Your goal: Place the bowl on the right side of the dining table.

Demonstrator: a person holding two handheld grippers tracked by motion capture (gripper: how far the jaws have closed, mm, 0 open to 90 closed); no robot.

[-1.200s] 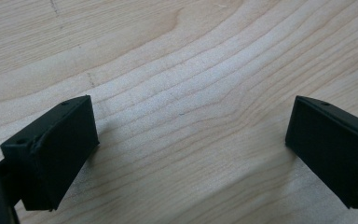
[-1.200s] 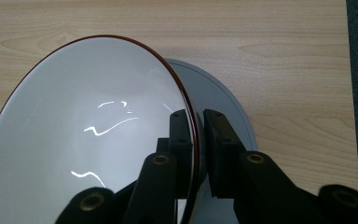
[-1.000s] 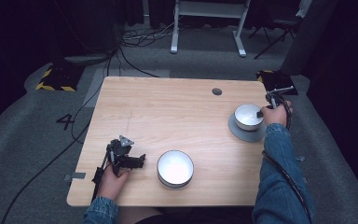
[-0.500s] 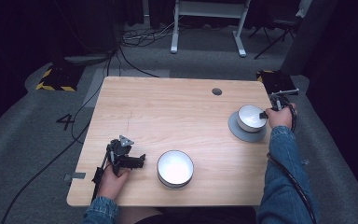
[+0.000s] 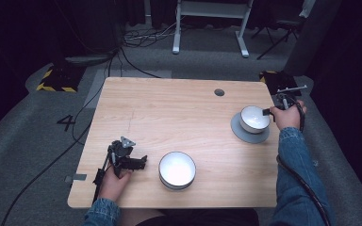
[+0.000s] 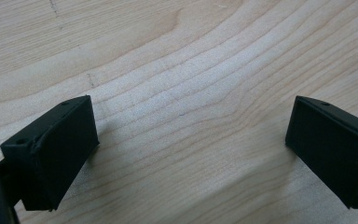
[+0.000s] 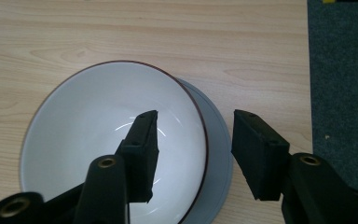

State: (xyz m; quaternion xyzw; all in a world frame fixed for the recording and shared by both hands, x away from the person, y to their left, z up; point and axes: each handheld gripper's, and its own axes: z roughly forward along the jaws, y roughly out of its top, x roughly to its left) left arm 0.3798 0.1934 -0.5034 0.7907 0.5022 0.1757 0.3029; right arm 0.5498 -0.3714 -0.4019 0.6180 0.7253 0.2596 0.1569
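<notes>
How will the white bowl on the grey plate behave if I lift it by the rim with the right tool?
The white bowl looks glazed and rigid, so its rim may slip between the right tool's jaws, which straddle it still apart. It is probably fairly heavy and breakable. Resting loose on the grey plate, it may tip toward its unsupported side.

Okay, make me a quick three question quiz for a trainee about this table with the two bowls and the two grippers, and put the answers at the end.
1. True or false: the left gripper holds a bowl.
2. What lies under the far white bowl? A) grey plate B) towel C) bare wood
3. Where do the right gripper's jaws stand relative to that bowl's rim?

Key
1. False. Its jaws are wide apart over the bare wooden table; the near bowl sits beside it, untouched.
2. A, the grey plate.
3. They straddle it: one jaw inside the bowl, one outside, with a gap on each side.
</notes>
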